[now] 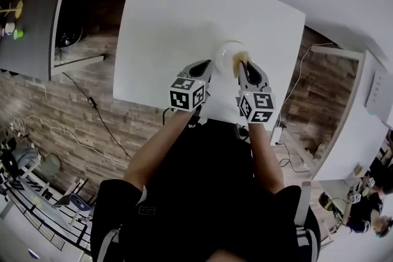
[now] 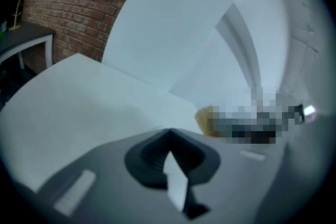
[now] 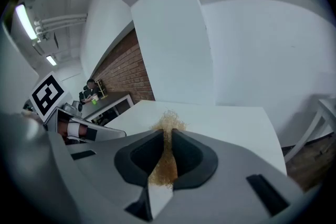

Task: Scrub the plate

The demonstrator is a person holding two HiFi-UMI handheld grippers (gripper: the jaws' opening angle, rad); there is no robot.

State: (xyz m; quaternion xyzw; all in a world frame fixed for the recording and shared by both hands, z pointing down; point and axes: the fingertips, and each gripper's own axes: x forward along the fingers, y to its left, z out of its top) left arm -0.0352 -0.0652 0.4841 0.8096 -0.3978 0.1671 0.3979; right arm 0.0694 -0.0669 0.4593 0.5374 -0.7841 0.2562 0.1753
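Right hand-held gripper (image 1: pixel 243 65) pinches scourer (image 3: pixel 166 126), left hand-held gripper (image 1: pixel 207 65) closed; white table (image 1: pixel 172 27), brick wall (image 2: pixel 68 2).

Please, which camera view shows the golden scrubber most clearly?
The right gripper view: the scrubber is large, pinched in the right gripper. The head view shows a small yellow patch; the left gripper view, a blurred tan edge.

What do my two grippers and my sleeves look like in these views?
The left gripper and right gripper have grey bodies tapering to dark jaws. Each carries a white cube with black square markers. The person wears a black short-sleeved top.
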